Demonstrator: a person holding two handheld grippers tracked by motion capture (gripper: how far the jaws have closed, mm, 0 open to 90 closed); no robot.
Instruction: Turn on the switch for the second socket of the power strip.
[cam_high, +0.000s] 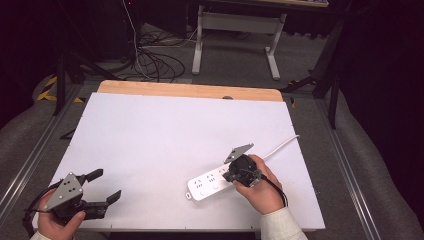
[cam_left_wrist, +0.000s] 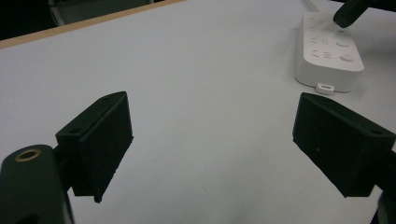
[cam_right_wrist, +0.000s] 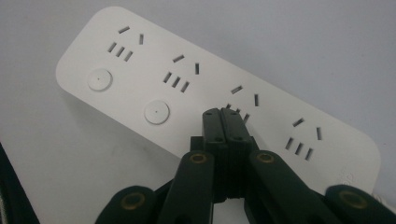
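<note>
on the white table (cam_high: 150, 140), the right gripper (cam_right_wrist: 226, 113) meets the power strip (cam_right_wrist: 140, 84).

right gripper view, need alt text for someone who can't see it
The right claw, its two black jaws pressed together with nothing between them, points down at a white power strip, its tip over the third set of sockets. The strip lies at a slant on a white table, and two round buttons show beside the first two socket sets.

left claw (cam_high: 106, 185): jaws spread, over bare table (cam_high: 165, 135), near-left corner | right claw (cam_high: 234, 176): tips down on white power strip (cam_high: 207, 186) | strip cable (cam_high: 282, 145): runs toward right edge
</note>
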